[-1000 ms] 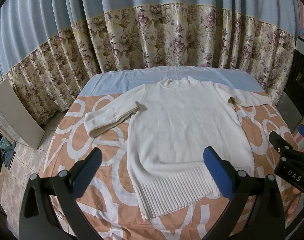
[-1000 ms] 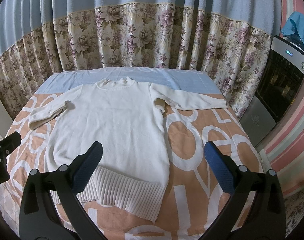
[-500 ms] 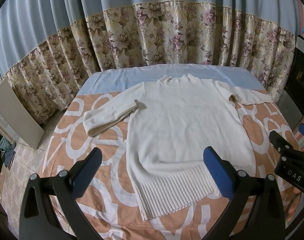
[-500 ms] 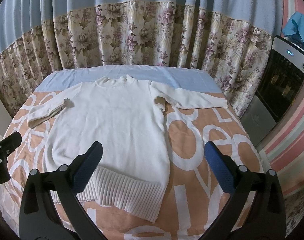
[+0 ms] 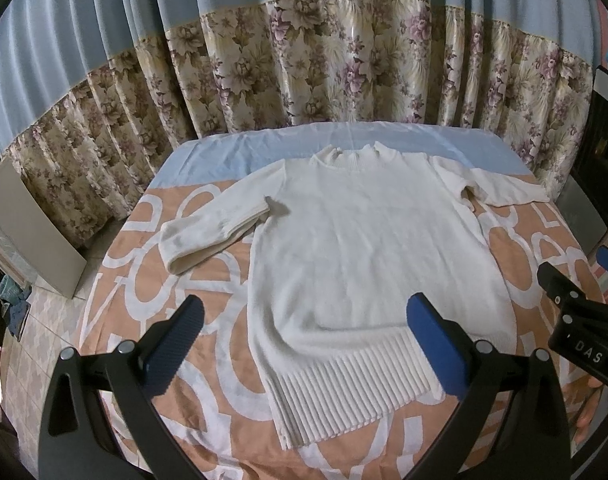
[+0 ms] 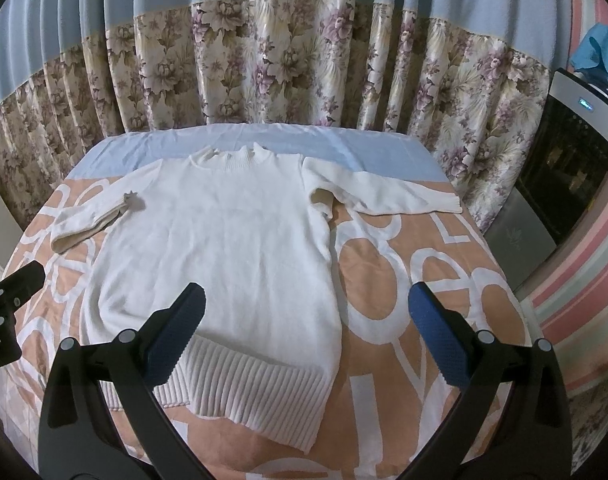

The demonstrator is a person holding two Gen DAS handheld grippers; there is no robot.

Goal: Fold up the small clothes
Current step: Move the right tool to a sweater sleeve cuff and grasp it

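A cream knit sweater (image 5: 367,256) lies flat on the bed, collar far, ribbed hem near. It also shows in the right wrist view (image 6: 232,248). Its left sleeve (image 5: 212,232) is folded back on itself beside the body. Its right sleeve (image 6: 387,196) stretches out to the right. My left gripper (image 5: 304,320) is open and empty, hovering over the hem's left part. My right gripper (image 6: 305,316) is open and empty, above the hem's right corner. Each gripper's body shows at the edge of the other's view.
The bed has an orange and white patterned cover (image 5: 144,280) and a light blue sheet (image 5: 383,136) at the far end. Floral curtains (image 5: 304,72) hang behind. A dark appliance (image 6: 563,152) stands at the right. A board (image 5: 28,236) leans at the left on tiled floor.
Both views have shifted slightly; the grippers stay open and have drifted a little relative to the sweater. The sweater has not moved.
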